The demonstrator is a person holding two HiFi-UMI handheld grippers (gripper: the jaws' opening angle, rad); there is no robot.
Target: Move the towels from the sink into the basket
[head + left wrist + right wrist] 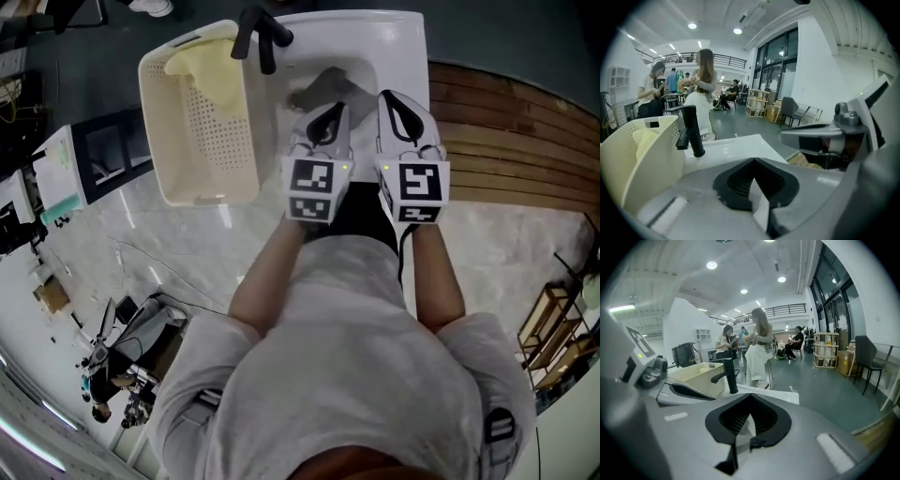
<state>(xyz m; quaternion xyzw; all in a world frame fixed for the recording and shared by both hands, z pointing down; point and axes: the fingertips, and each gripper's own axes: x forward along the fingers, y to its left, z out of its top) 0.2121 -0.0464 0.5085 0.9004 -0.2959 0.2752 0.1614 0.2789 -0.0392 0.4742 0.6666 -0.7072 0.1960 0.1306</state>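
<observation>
Towels: one grey crumpled cloth towel [323, 86] lies in the white rectangular ceramic sink [398, 37]; one pale yellow towel [211, 70] lies in the cream perforated plastic basket [206, 159] just beside the sink. Black curved metal faucet [261, 37] stands between basin and basket. Left gripper [330, 111] and right gripper [394, 98] hover side by side over the basin, jaws closed on nothing. Risks: closed jaws would only press the grey towel; grippers this near may knock; dangling cloth could snag the faucet
</observation>
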